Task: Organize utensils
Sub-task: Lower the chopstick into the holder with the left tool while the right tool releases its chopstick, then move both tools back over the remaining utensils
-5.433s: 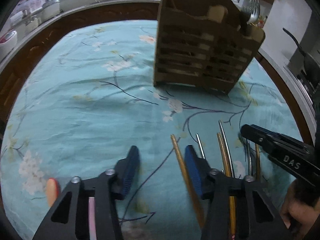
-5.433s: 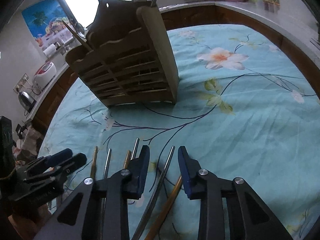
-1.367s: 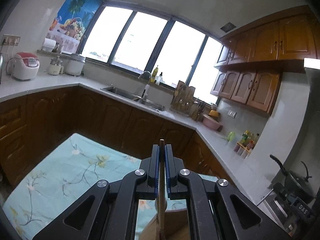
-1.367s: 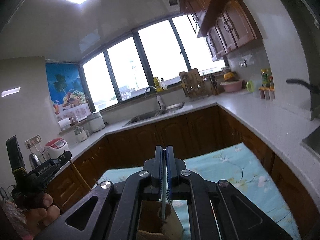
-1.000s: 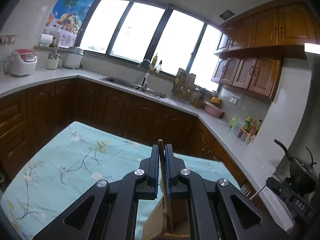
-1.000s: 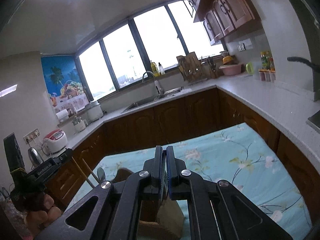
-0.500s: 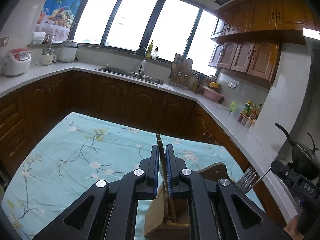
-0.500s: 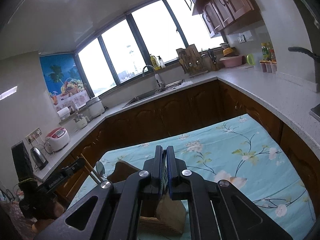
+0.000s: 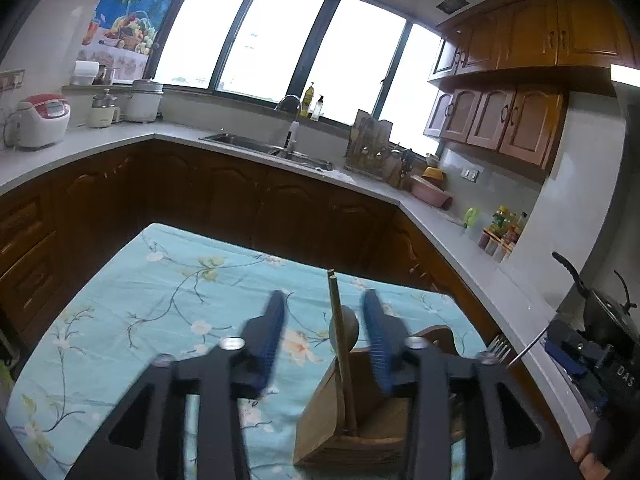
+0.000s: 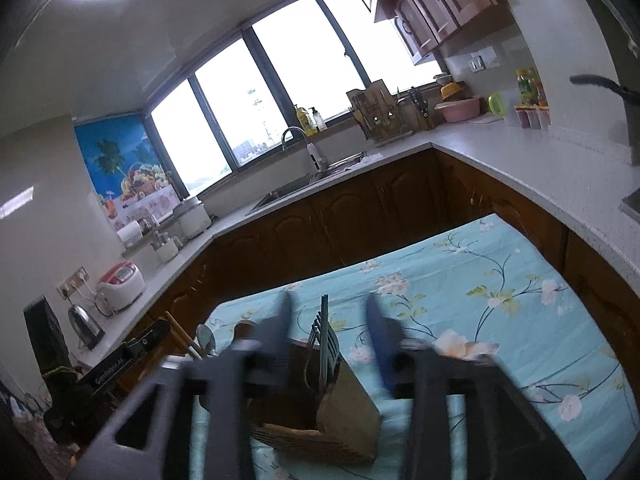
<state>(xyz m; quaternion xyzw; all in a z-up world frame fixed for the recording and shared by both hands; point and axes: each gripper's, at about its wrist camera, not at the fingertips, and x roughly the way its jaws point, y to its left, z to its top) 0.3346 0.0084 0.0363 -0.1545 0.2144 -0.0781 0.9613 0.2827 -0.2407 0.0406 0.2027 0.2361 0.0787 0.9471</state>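
Note:
My left gripper (image 9: 322,328) is open above the wooden utensil holder (image 9: 372,424). A chopstick (image 9: 340,344) stands upright in the holder between the fingers, touching neither. A spoon bowl (image 9: 343,330) shows behind it. My right gripper (image 10: 326,332) is open above the same holder (image 10: 344,420). A steel utensil (image 10: 325,340) stands in the holder between its fingers, beside several forks (image 10: 316,344). The left gripper (image 10: 132,350) shows at the left of the right wrist view, the right one (image 9: 588,364) at the right of the left wrist view.
The holder stands on a table with a teal floral cloth (image 9: 160,304). Dark wooden cabinets and a grey counter (image 9: 240,148) with a sink run behind it. A rice cooker (image 10: 120,282) and kettle (image 10: 86,324) stand on the counter at left. A pan (image 9: 608,320) is at right.
Both grippers have opened and let go of the chopstick and the steel utensil, which now stand in the holder. Both cameras have tilted slightly.

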